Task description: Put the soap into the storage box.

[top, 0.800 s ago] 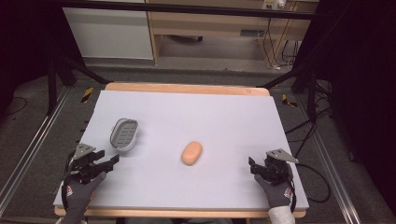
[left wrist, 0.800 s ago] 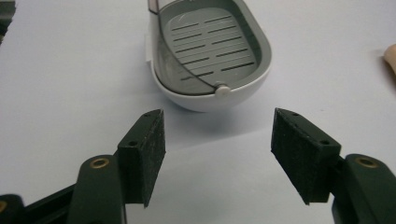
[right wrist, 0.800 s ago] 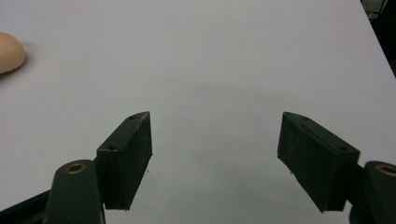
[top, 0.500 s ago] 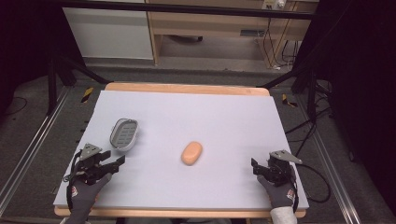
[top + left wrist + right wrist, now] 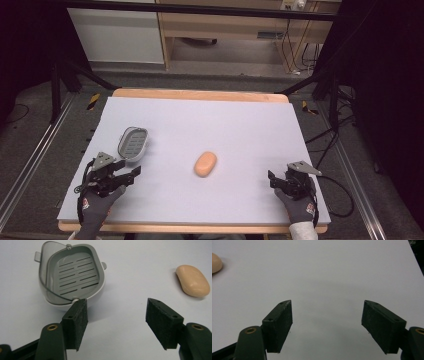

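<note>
The left gripper (image 5: pixel 116 323), jaws spread and empty, hovered with the grey soap dish (image 5: pixel 71 277) just beyond its left finger (image 5: pixel 76 323) and the bar of soap (image 5: pixel 192 281) farther off past the right finger. The right gripper (image 5: pixel 327 326) also gaped empty. The soap looked hard, light and likely slippery, best pinched across its narrow sides.

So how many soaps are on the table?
1. The orange soap lies near the middle of the table, right of the grey soap dish. Nothing seems hidden.
</note>
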Demonstrator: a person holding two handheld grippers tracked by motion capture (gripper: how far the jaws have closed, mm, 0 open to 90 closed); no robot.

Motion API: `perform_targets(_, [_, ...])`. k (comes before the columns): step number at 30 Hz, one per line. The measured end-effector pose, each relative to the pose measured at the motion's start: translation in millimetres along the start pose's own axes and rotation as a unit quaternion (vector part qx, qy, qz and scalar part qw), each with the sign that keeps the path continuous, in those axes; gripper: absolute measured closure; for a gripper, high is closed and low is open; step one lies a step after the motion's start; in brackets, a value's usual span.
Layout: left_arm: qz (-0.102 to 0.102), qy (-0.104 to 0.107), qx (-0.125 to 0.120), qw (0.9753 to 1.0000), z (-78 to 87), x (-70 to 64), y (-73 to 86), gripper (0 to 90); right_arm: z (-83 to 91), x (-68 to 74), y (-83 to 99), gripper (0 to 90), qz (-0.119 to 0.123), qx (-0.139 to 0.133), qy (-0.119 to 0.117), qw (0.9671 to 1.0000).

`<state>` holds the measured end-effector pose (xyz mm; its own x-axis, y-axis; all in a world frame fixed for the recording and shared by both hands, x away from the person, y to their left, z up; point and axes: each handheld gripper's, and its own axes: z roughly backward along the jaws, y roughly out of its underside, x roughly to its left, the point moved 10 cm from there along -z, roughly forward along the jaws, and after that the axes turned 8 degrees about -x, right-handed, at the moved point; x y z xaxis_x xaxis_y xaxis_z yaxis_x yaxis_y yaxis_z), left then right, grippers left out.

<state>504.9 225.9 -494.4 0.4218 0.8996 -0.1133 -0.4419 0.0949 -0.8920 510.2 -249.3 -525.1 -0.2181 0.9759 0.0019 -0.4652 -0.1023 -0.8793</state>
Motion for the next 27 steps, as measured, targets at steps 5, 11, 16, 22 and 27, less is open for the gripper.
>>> perform_targets(5, [-0.012, 0.006, 0.002, 0.9999, -3.4, -6.9, -5.0, 33.0, 1.1, -1.9, -1.2, 25.0, 0.004, -0.001, 0.0, 1.0])
perform_targets(11, [-0.022, 0.015, 0.003, 0.9997, -8.3, -18.4, -10.4, 32.7, 0.7, -1.8, -1.2, 25.1, 0.0, -0.001, 0.0, 1.0])
perform_targets(16, [-0.024, 0.024, 0.002, 0.9994, -13.9, -28.7, -16.1, 32.4, 0.5, 0.3, -1.7, 25.1, -0.001, -0.003, -0.003, 1.0])
perform_targets(22, [-0.028, 0.036, 0.002, 0.999, -23.1, -42.6, -24.1, 31.8, -0.3, 2.3, -1.7, 25.0, 0.0, -0.003, -0.006, 1.0])
perform_targets(27, [-0.032, 0.046, 0.002, 0.9984, -32.1, -57.0, -28.8, 31.6, -0.6, 3.2, -1.6, 25.0, -0.001, -0.003, -0.007, 1.0])
